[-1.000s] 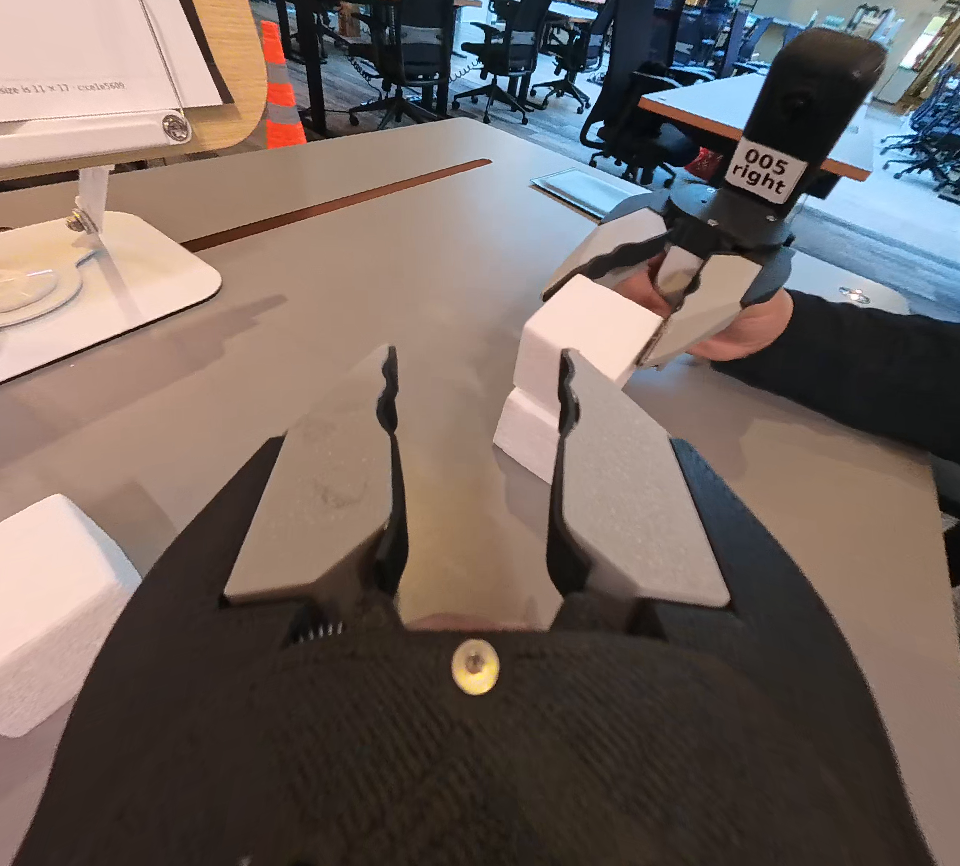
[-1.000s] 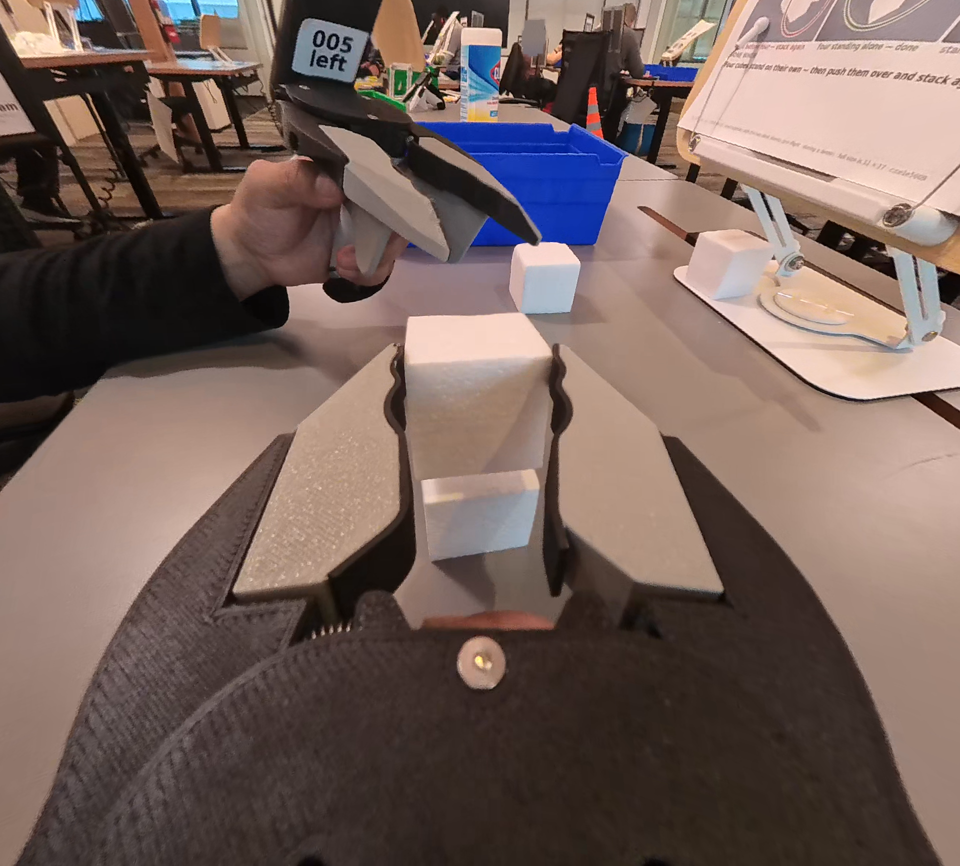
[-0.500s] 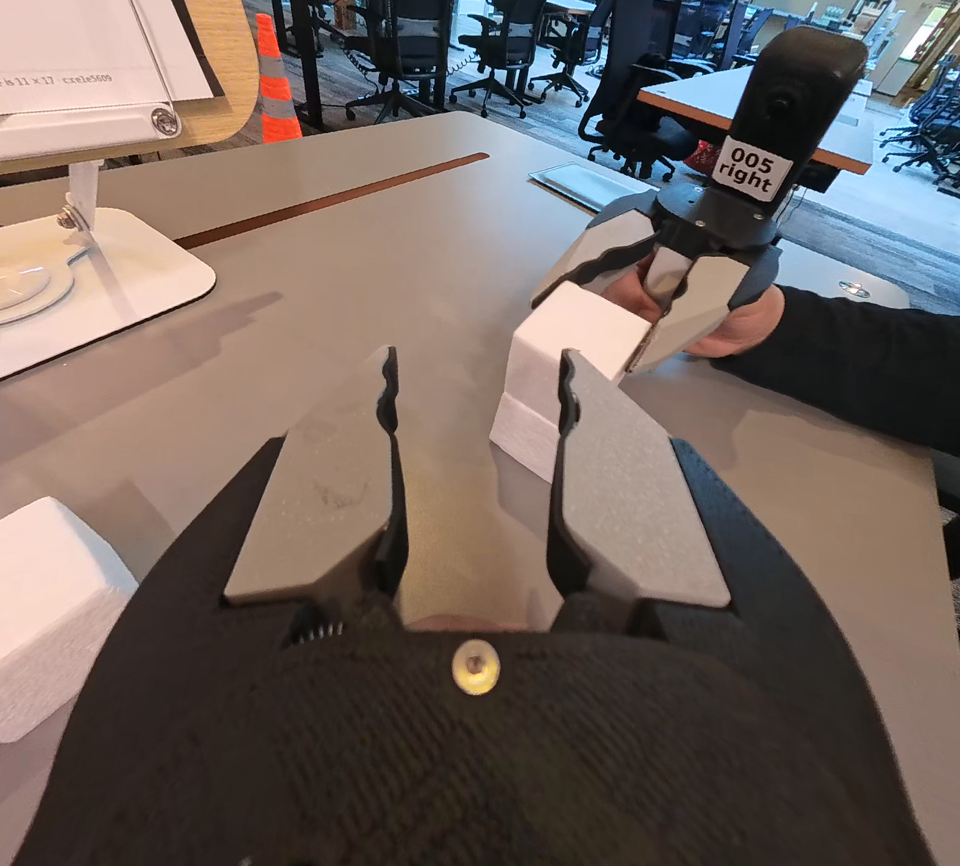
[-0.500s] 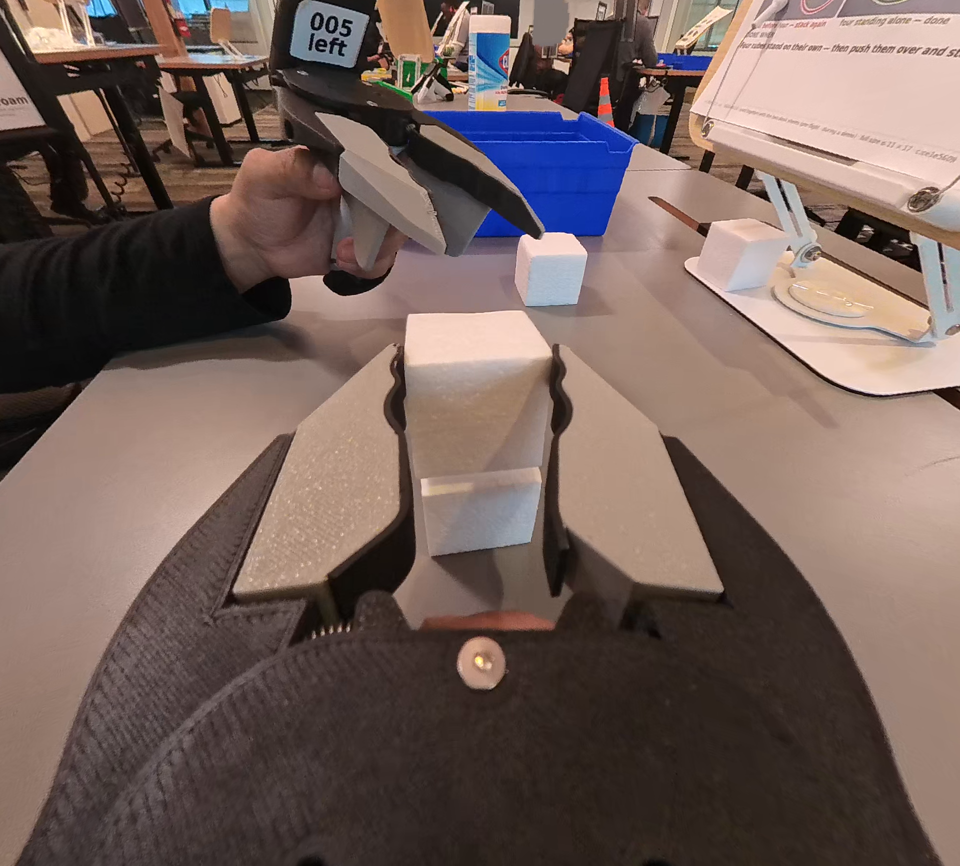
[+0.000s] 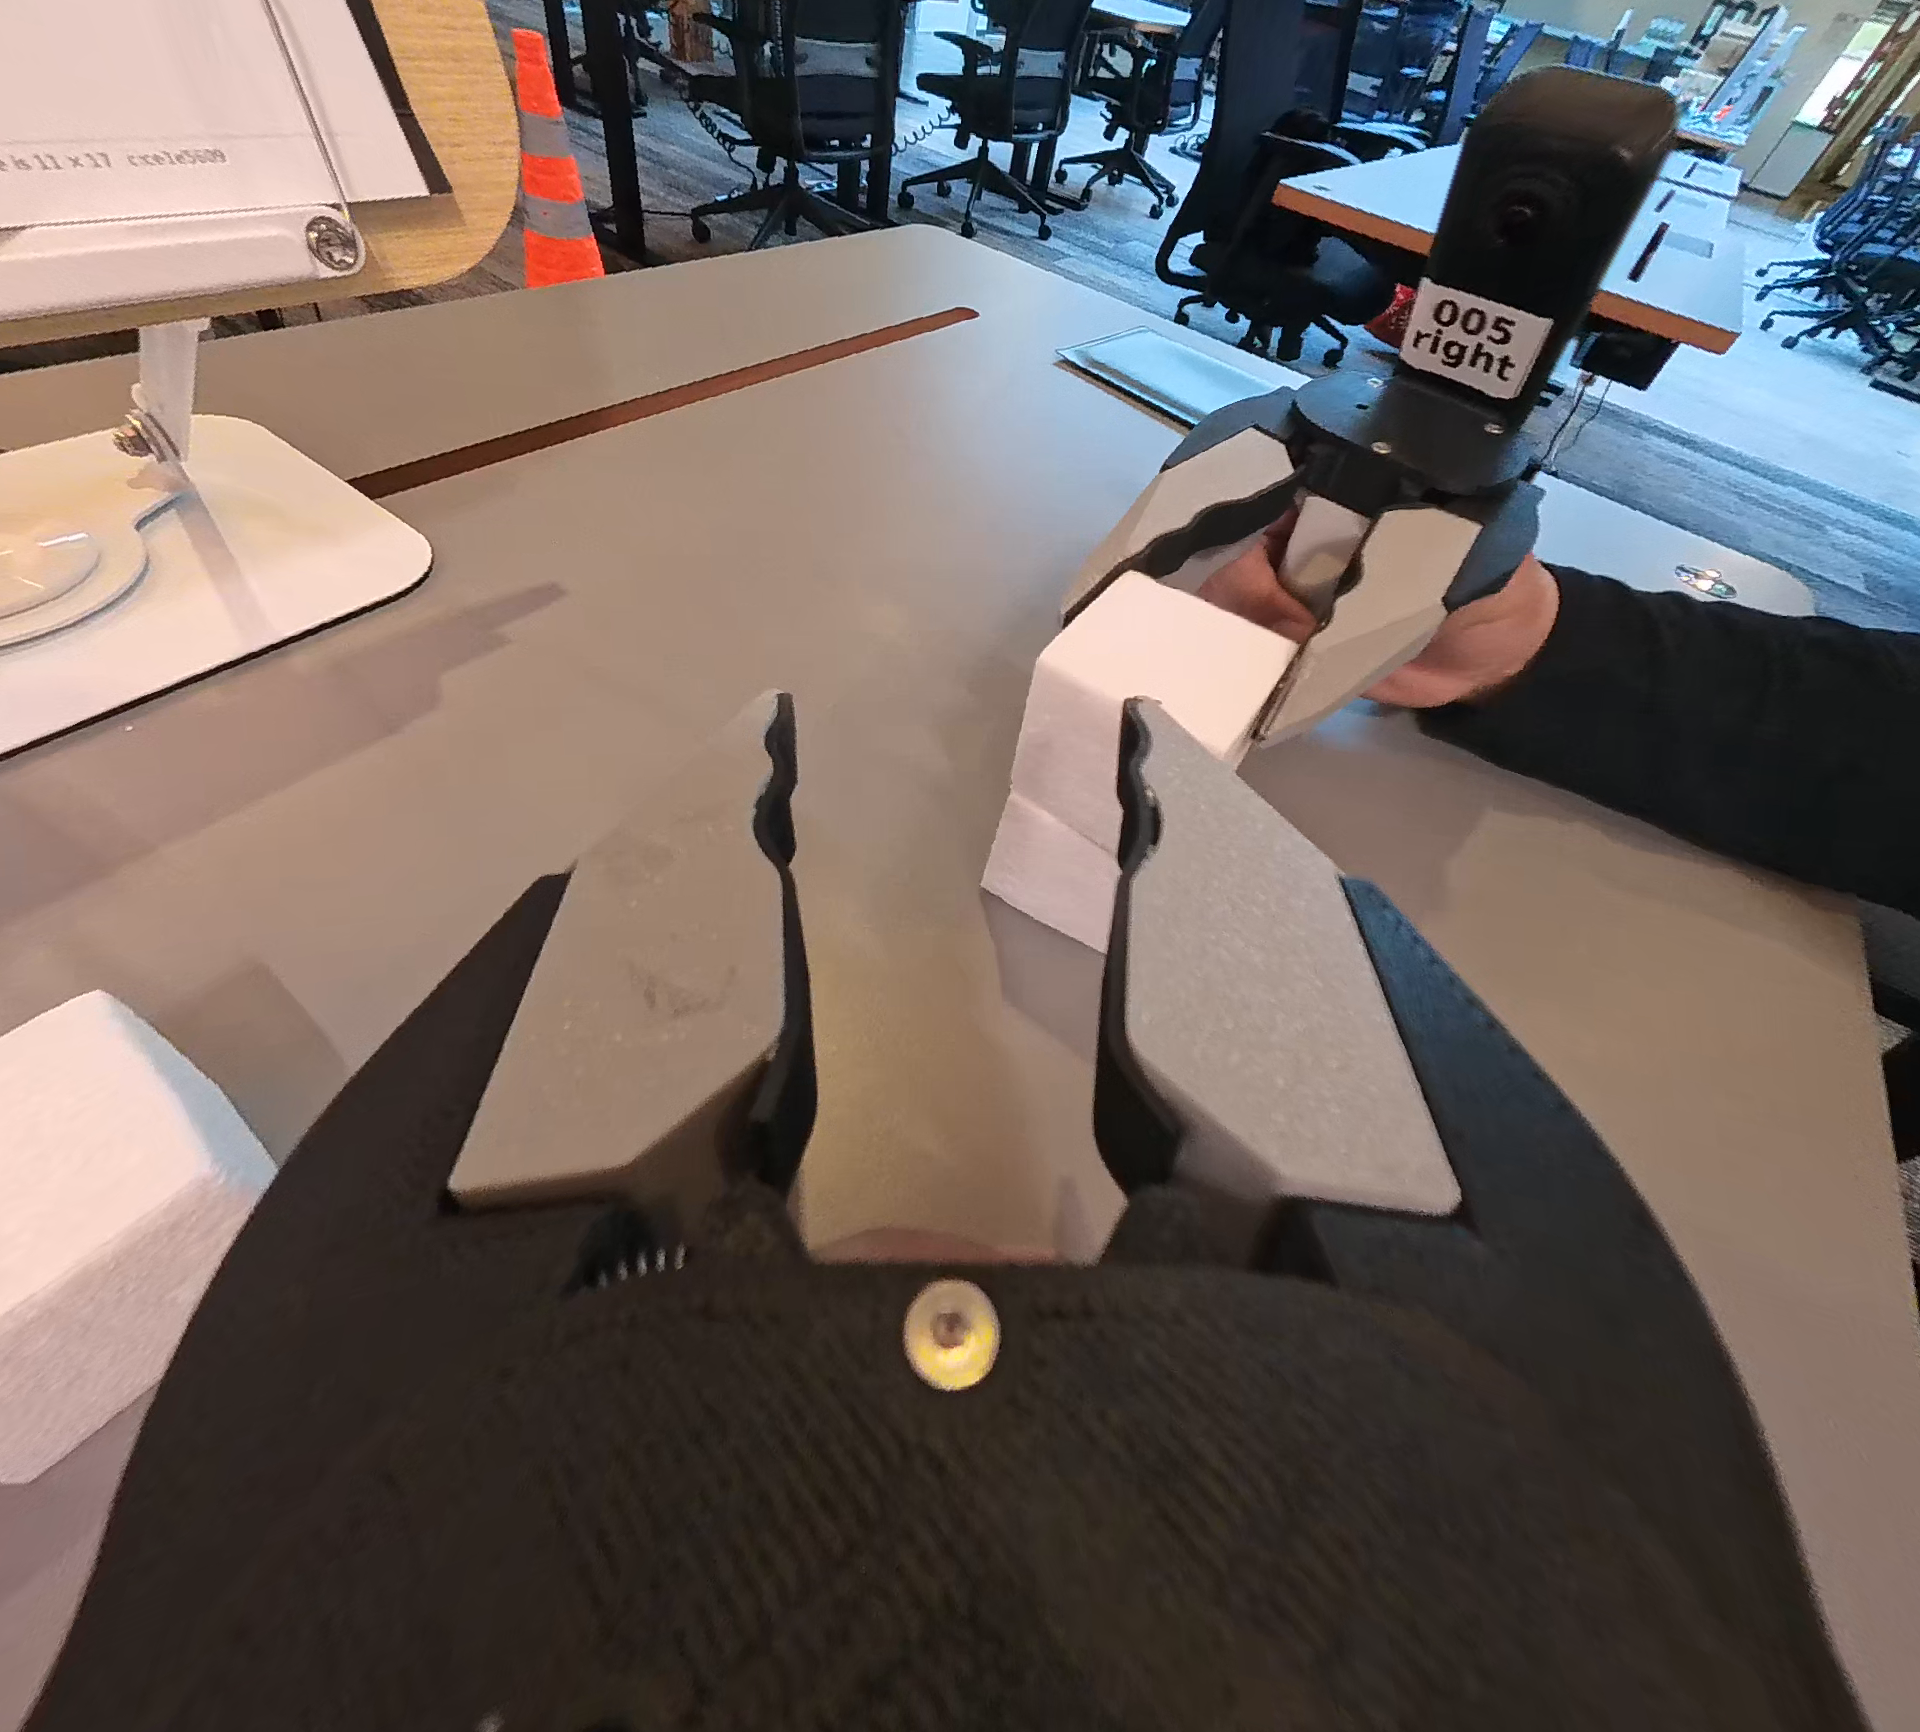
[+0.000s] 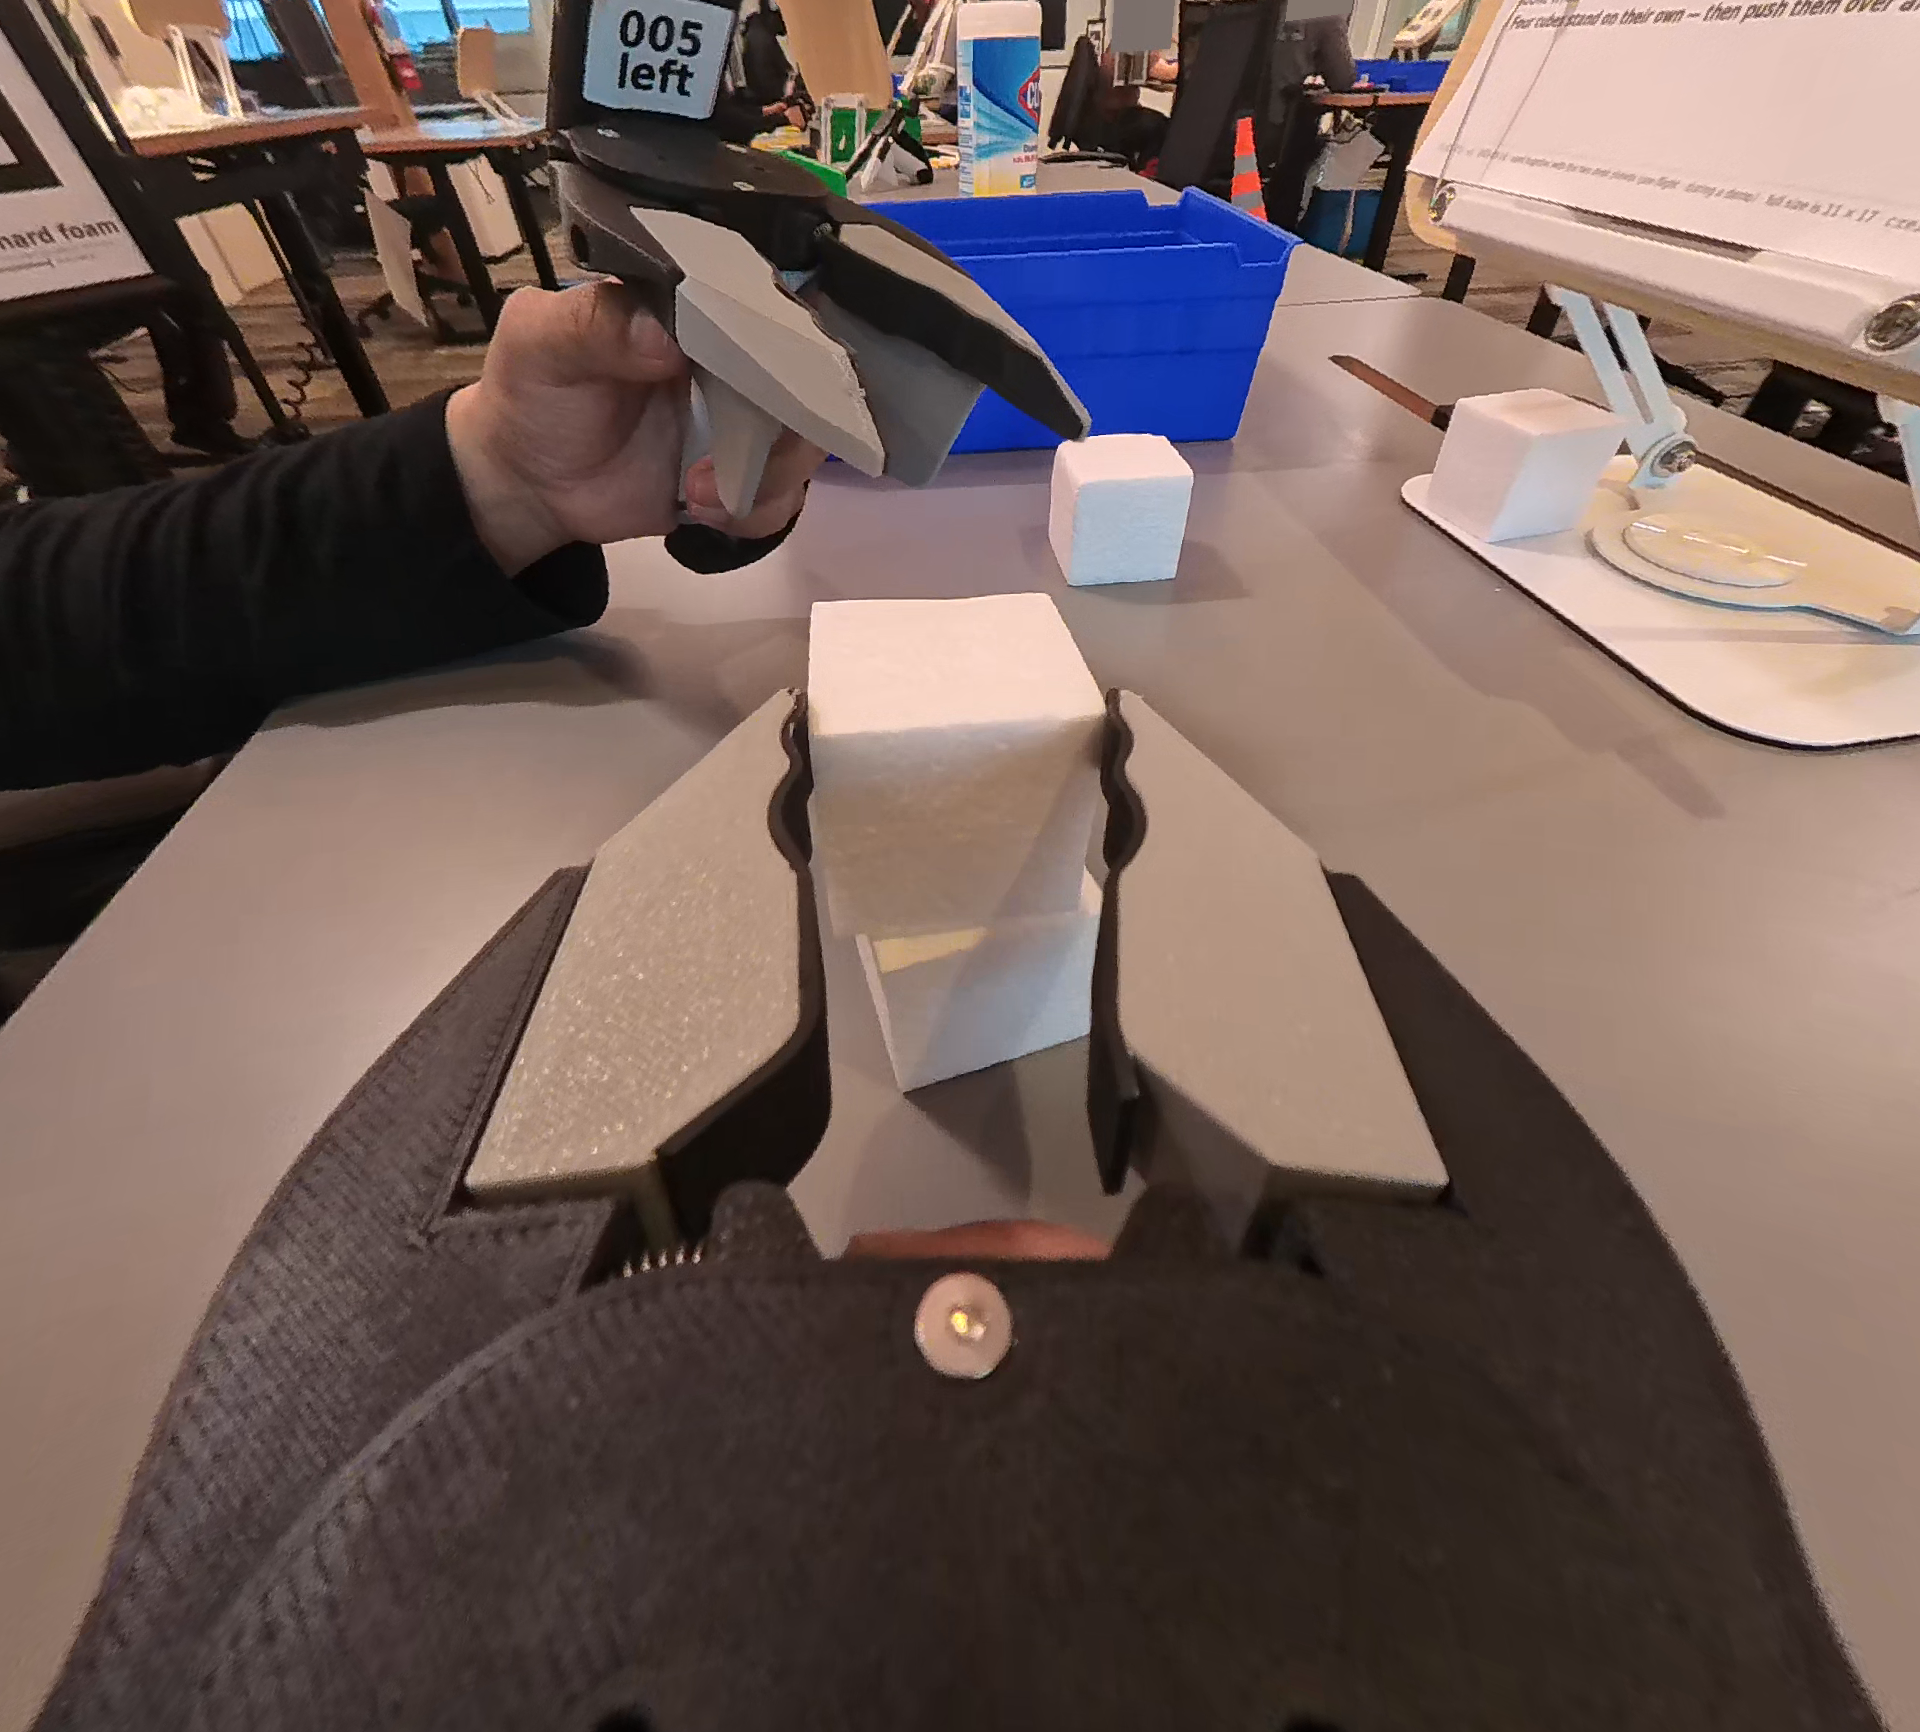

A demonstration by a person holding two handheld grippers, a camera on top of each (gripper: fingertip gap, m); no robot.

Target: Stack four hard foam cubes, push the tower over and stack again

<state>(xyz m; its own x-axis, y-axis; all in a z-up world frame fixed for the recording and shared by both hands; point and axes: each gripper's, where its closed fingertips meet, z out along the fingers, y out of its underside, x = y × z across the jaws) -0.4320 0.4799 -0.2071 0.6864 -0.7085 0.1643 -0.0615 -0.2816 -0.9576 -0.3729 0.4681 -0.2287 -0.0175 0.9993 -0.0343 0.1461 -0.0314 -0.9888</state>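
My right gripper (image 6: pixel 954 747) is shut on a white foam cube (image 6: pixel 940 695) and holds it on top of a second cube (image 6: pixel 982 1007) that stands on the grey table (image 6: pixel 1507 955). The top cube sits slightly skewed to the lower one. A third cube (image 6: pixel 1120 506) lies farther off, and a fourth (image 6: pixel 1519 461) rests on the white stand base. My left gripper (image 5: pixel 956 747) is open and empty, hovering left of the pair of cubes (image 5: pixel 1060 841). It also shows in the right wrist view (image 6: pixel 961 430). The right gripper (image 5: pixel 1179 659) shows there gripping the top cube (image 5: pixel 1164 654).
A blue bin (image 6: pixel 1122 311) stands at the table's far side. A document stand (image 6: pixel 1683 155) with a white base (image 6: pixel 1714 643) is at the right. One cube (image 5: pixel 94 1215) lies low left in the left wrist view. Chairs and desks are beyond the table. Tip to tip, the grippers are about 7 cm apart.
The held cube has come down onto the lower cube and now sits a little skewed on it. The left gripper stays open and has drifted only slightly.
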